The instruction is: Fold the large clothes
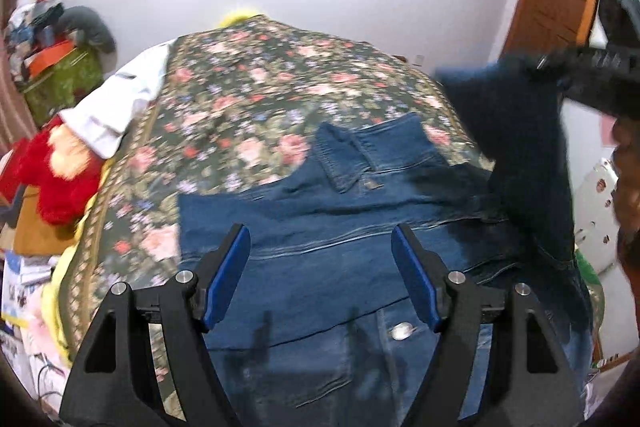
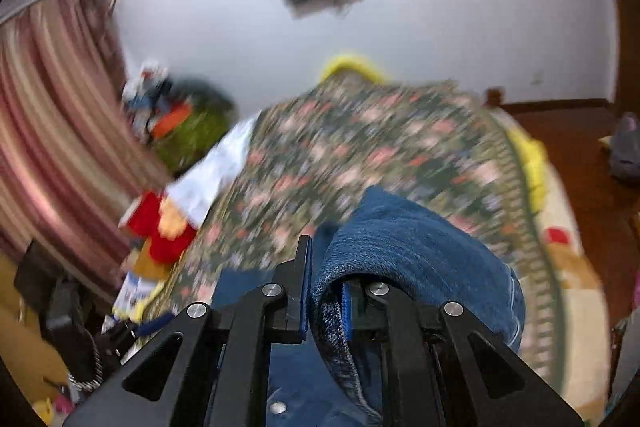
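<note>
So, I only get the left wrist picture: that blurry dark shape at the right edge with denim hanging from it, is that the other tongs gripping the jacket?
Observer: Yes. In the right wrist view the right tongs are shut on a fold of the denim jacket.
Operator: How does the cloth sit on them?
Observer: It drapes over one side of the tongs and hides most of it. The paler underside shows at the fold.
Operator: Anything off to that side of the room?
Observer: A wooden floor, with a greyish bundle lying on it. It is too blurred to say what it is.
</note>
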